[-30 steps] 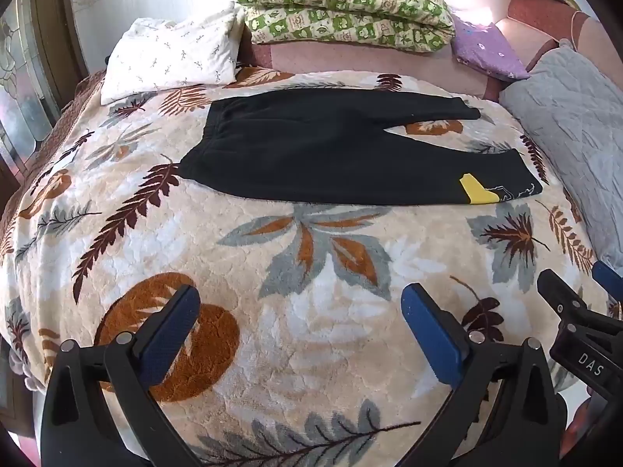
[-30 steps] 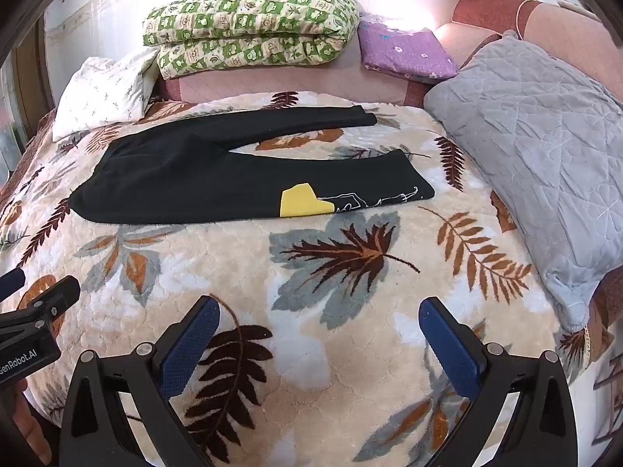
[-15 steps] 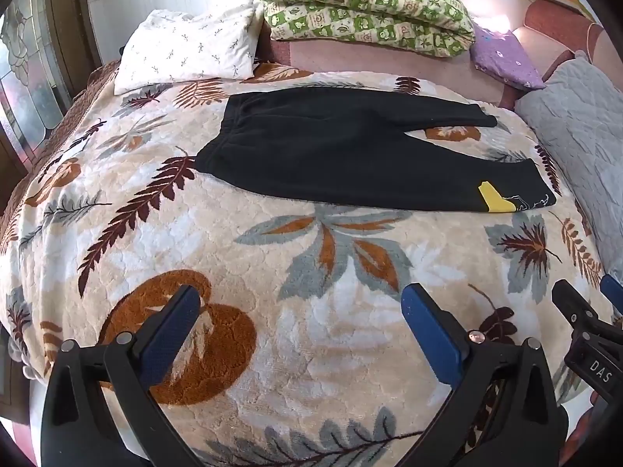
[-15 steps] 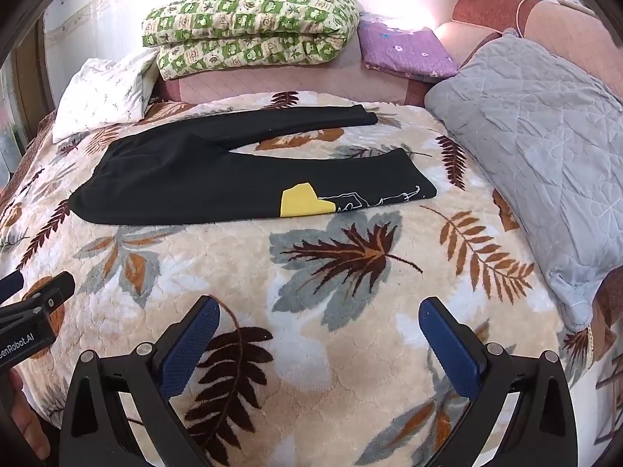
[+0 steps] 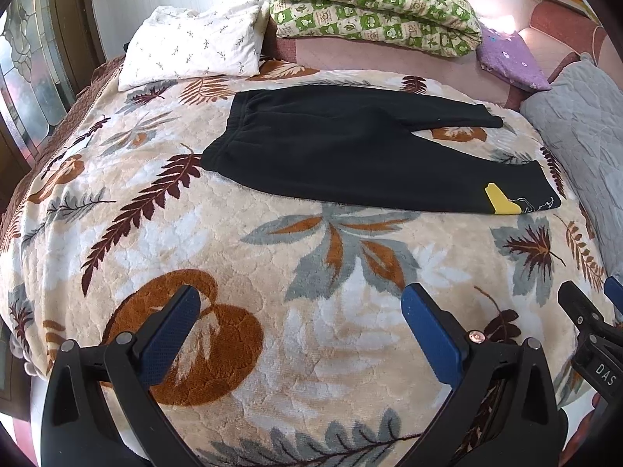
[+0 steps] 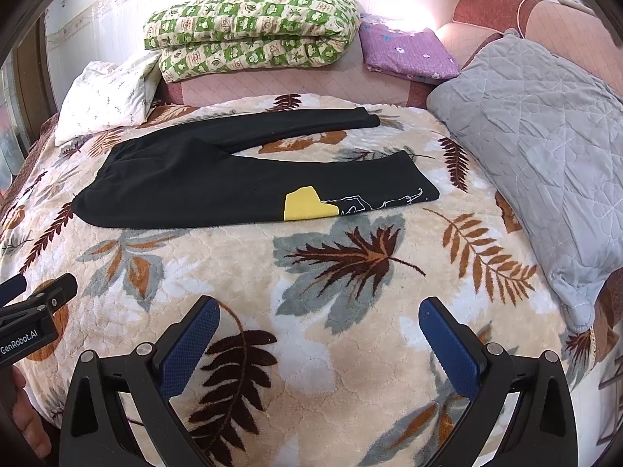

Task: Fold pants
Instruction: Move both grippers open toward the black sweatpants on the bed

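Observation:
Black pants lie flat on the leaf-patterned blanket, waistband to the left, legs spread to the right. The near leg has a yellow patch and white line drawing near its cuff. The pants also show in the right wrist view. My left gripper is open and empty, above the blanket's near edge, well short of the pants. My right gripper is open and empty, also near the front edge, below the yellow patch.
A white pillow, a folded green checked quilt and a purple pillow lie at the back. A grey quilted cushion lies on the right. A window is at the left.
The left gripper has swung its view left and slightly closer, so the pants sit further right in its frame. The right gripper has barely moved. Both stay open.

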The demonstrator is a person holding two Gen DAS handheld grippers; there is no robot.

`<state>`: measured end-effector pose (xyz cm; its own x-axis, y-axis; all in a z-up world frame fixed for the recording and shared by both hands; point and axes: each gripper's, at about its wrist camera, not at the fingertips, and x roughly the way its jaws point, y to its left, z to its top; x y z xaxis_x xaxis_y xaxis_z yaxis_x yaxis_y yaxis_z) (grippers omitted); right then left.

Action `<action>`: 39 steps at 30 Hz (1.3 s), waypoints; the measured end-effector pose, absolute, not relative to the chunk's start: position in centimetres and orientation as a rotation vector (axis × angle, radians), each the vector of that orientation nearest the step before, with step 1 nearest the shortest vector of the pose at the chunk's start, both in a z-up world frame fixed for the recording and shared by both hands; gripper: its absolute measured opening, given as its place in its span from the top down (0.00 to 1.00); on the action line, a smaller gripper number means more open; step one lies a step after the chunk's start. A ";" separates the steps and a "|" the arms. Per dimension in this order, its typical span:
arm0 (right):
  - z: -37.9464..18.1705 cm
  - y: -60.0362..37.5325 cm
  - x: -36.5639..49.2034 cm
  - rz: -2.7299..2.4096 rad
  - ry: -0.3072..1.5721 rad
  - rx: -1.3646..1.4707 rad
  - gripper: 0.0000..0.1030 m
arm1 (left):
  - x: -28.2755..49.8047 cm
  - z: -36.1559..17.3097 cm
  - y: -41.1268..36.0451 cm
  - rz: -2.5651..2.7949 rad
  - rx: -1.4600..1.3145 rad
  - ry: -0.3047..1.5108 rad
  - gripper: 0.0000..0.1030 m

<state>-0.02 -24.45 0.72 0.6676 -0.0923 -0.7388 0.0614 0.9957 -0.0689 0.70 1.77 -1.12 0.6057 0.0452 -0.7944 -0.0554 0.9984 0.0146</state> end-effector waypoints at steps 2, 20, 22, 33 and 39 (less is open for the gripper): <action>0.8 -24.4 0.0 -0.087 0.833 -0.040 0.00 | 0.6 -1.1 1.7 0.059 -0.010 0.916 0.00; 0.7 -24.2 0.1 -0.084 0.837 -0.043 0.00 | 1.1 -0.5 1.9 0.055 -0.004 0.919 0.00; 0.7 -24.2 0.2 -0.082 0.839 -0.042 0.00 | 1.1 -0.5 1.8 0.057 -0.002 0.920 0.00; 0.2 -24.3 0.5 -0.078 0.849 -0.032 0.00 | 1.3 -0.5 1.9 0.051 0.001 0.917 0.00; 0.1 -24.3 0.5 -0.078 0.850 -0.030 0.00 | 1.3 -0.8 1.6 0.052 0.004 0.917 0.00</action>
